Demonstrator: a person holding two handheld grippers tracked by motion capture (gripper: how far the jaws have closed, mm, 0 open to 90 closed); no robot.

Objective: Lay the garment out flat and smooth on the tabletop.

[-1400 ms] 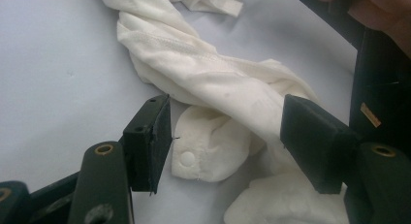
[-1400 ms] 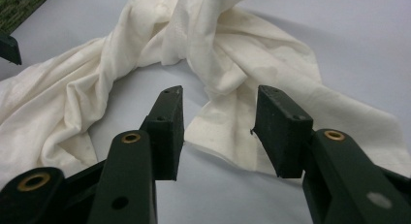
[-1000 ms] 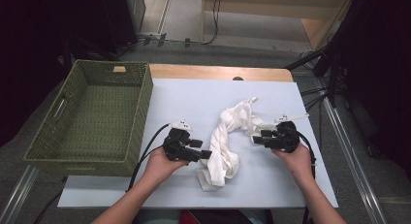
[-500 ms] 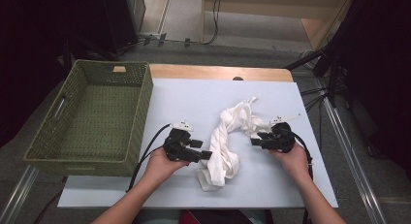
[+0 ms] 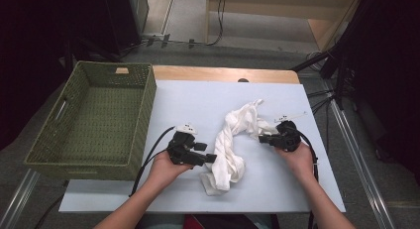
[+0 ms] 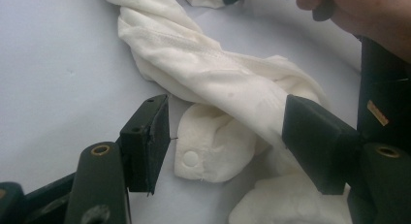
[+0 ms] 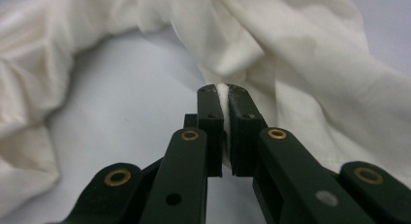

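Left gripper view is showing a snap button on the white cloth, a detail too small in the high view. That cloth is lying twisted mid-bench, a green woven basket sitting at the left edge. Left tool is gaping wide around the cloth's lower end without pressing it, while the right tool, having just been closing, is pinching a fold of cloth.
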